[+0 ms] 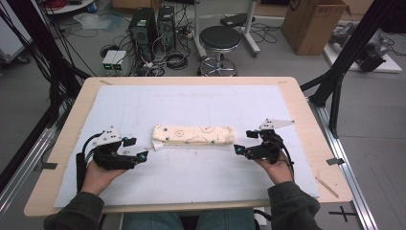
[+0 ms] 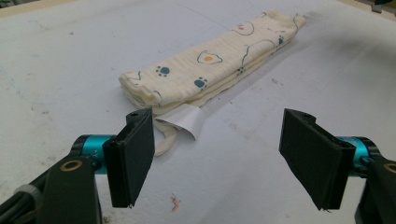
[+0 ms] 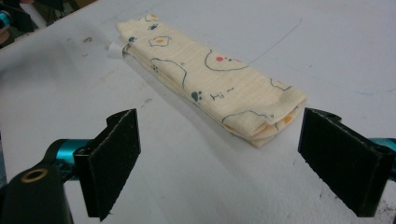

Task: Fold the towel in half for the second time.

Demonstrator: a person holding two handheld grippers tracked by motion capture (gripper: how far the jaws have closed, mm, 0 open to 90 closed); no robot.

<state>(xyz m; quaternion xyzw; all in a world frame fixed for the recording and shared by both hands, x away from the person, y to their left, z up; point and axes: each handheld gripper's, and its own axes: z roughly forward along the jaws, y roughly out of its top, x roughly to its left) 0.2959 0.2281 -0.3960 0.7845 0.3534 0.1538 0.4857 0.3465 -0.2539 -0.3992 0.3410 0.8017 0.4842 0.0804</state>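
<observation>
A cream cloth point(image 1: 193, 135) printed with paw marks and fried eggs lies folded into a long narrow bundle across the middle of the white mat point(image 1: 191, 105). A white label point(image 2: 186, 120) sticks out of its left end. My left gripper point(image 1: 135, 149) rests on the mat just left of that end, open, its jaws wide apart and holding nothing point(image 2: 219, 161). My right gripper point(image 1: 243, 142) sits just right of the other end, also open and holding nothing point(image 3: 238, 163). The cloth point(image 3: 208, 77) lies a little beyond both sets of jaws, untouched.
The mat covers a wooden table point(image 1: 306, 110) with bare mat in front of and behind the cloth. Beyond the far edge stand a black stool point(image 1: 219, 40), computer towers point(image 1: 151, 28), cables and a cardboard box point(image 1: 311, 24). Black frame posts point(image 1: 344, 57) flank the table.
</observation>
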